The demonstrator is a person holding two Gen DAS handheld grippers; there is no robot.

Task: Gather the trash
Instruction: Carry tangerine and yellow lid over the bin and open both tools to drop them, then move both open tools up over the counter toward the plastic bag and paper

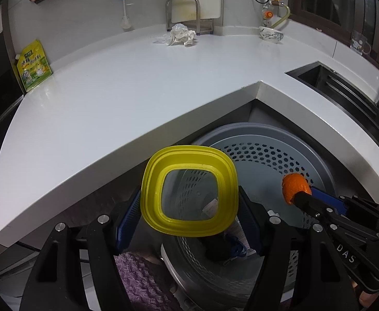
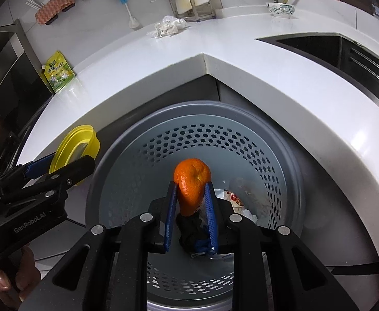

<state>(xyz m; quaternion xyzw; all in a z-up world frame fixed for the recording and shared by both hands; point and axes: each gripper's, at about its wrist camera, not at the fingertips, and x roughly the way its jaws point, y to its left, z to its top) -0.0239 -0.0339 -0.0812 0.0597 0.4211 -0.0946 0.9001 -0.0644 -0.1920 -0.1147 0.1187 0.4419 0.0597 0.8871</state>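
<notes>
Now, taking the grey perforated bin (image 2: 142, 165) as my mark: left of its rim, my left gripper (image 1: 189, 207) is clamped on a yellow-rimmed lid (image 1: 189, 189), held tilted between the blue pads (image 1: 127, 220); over the bin's mouth, my right gripper (image 2: 191, 194) is squeezed on an orange peel (image 2: 191, 181), wrappers (image 2: 237, 199) lying on the bin's floor below it; beyond the bin, on the white counter (image 2: 241, 77), sits crumpled paper (image 2: 168, 26) near the back wall.
</notes>
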